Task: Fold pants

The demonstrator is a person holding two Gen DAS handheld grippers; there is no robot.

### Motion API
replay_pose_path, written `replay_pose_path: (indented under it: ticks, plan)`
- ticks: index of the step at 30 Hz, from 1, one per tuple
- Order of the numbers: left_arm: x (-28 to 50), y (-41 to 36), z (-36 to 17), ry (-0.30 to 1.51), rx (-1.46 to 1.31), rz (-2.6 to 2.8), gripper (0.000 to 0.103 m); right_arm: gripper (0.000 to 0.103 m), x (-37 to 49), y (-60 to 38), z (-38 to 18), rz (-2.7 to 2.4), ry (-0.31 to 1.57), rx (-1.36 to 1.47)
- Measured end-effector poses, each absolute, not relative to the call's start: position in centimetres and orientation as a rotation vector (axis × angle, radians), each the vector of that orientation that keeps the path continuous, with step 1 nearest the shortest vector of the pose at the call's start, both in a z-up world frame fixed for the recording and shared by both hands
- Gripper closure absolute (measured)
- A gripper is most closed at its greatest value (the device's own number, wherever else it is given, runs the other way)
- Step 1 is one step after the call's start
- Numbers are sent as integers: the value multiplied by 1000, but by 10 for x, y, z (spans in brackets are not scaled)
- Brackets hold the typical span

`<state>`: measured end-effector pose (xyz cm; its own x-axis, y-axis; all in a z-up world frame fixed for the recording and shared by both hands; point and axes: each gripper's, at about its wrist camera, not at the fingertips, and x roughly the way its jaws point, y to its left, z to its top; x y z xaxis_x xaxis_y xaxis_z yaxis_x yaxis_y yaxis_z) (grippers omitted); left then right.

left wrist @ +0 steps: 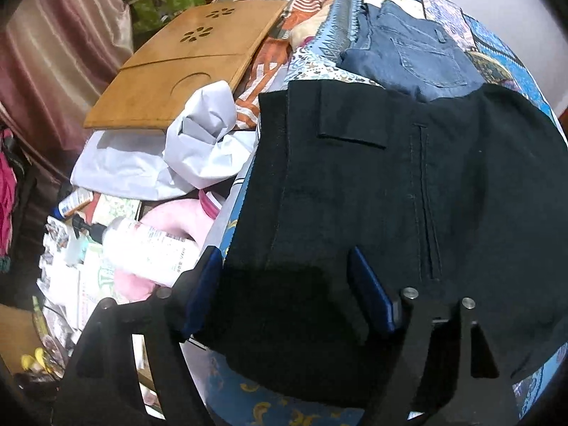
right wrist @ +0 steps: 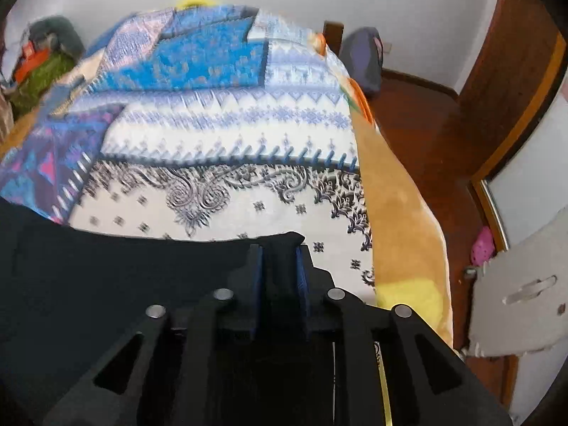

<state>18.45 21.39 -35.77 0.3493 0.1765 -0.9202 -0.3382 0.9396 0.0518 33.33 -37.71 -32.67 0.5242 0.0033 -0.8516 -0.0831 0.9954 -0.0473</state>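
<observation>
Pinching a fold of the black pants (right wrist: pixel 106 266), the right gripper (right wrist: pixel 278 266) fingers sit narrow; left gripper (left wrist: pixel 284 269) fingers spread wide.

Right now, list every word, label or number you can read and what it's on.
None can be read.
White pump bottle: printed label and barcode, too small and blurred.
Small tube beside it: print unreadable.
Black pants, jeans, wooden tray: no text visible.
</observation>
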Motion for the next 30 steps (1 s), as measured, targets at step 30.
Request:
replay_pose_path:
  ticks: [30]
  plan:
    - [304,235,-364,1148,-15,412,37,75,195,-422,-325,45,1025,248]
